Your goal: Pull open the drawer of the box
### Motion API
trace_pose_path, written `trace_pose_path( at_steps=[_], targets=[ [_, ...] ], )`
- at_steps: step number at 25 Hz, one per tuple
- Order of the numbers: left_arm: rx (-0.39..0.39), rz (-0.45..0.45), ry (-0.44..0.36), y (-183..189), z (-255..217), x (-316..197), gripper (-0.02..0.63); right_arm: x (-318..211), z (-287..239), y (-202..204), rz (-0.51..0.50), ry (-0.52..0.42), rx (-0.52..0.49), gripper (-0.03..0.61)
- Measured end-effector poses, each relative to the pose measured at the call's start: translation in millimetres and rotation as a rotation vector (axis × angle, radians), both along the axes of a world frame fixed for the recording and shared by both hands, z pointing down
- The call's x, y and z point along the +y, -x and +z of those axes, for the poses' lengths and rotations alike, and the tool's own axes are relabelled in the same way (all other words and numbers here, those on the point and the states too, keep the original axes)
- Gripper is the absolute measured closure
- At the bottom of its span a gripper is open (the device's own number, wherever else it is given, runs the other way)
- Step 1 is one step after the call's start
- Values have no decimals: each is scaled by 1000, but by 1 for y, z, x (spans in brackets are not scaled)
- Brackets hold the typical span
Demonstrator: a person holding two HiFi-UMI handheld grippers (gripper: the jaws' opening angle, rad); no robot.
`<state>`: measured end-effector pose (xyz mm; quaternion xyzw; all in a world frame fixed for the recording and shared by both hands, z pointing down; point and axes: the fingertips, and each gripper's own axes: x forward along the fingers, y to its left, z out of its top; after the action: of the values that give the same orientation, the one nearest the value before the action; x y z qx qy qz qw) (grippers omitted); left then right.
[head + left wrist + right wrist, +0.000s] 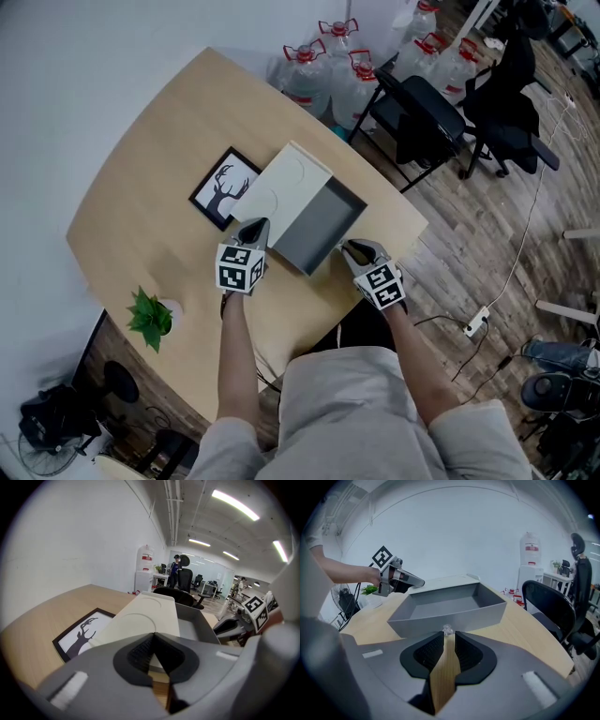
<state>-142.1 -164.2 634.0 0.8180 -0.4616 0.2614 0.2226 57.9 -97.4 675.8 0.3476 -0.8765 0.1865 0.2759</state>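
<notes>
A cream box (281, 183) lies on the wooden table (159, 159), with its grey drawer (323, 225) pulled far out toward me and empty. My right gripper (349, 247) is at the drawer's front wall. In the right gripper view, its jaws (448, 634) stand narrowly apart around the small clear knob (447, 630), shut on it. My left gripper (253, 228) is shut, tips at the box's near corner. In the left gripper view, the left gripper (153, 635) has the box top (140, 613) right behind its tips, the drawer (199, 625) to the right.
A framed deer picture (225, 187) lies left of the box, and a small green plant (150, 317) stands near the table's left front edge. Water bottles (323, 70) and black office chairs (422, 117) stand beyond the table. A cable and power strip (476, 323) lie on the floor.
</notes>
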Motion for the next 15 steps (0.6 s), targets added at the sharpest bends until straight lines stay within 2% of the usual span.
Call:
trace_pose_path(
  at_steps=[7, 10, 15],
  targets=[
    [-16, 8, 31, -4, 1, 4, 561, 0, -25, -13, 64, -32, -24, 506],
    [25, 54, 46, -24, -8, 23, 561, -4, -41, -8, 81, -64, -50, 506],
    [11, 60, 33, -46, -16, 56, 561, -8, -58, 3, 117, -94, -86, 506]
  ],
)
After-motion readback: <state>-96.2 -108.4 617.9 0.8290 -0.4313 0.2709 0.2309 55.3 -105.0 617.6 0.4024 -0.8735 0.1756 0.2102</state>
